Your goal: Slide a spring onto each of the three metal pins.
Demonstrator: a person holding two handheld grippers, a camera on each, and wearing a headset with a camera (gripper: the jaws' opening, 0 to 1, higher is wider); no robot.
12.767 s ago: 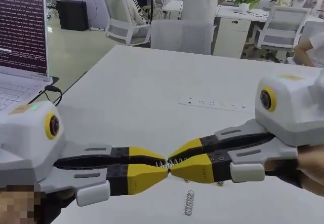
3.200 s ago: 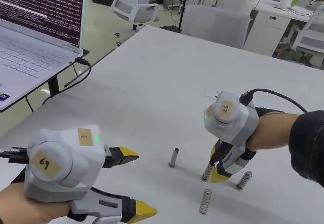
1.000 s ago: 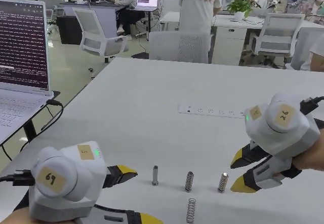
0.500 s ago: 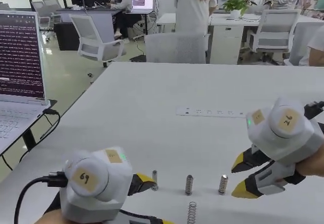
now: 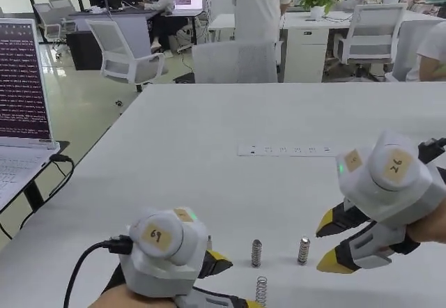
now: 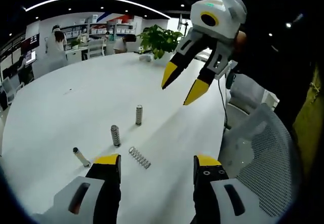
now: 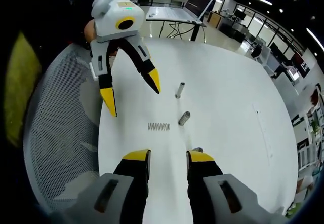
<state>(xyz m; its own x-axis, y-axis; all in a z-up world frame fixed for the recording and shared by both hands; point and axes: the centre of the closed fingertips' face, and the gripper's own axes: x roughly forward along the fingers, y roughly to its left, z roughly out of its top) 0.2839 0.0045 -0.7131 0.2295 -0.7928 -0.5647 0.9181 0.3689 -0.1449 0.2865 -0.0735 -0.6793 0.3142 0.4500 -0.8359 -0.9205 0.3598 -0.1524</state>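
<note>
Though holding nothing, has swung wide-open left gripper [image 5: 235, 283] toward loose spring [image 5: 261, 290], bottom centre — likely pickup for the last bare pin [image 6: 80, 156]. Keeps right gripper [image 5: 326, 245] agape, empty.

1. The left gripper [image 5: 237, 284] has a rounded white housing and black jaws tipped in yellow. It carries a tan 69 sticker [image 5: 157, 236] and a black cable [image 5: 83, 266].
2. The right gripper [image 5: 325, 247] has the same white, black and yellow build. It carries a tan 26 sticker [image 5: 397, 165], a small green light [image 5: 341, 168] and a black lead [image 5: 428, 146].
</note>
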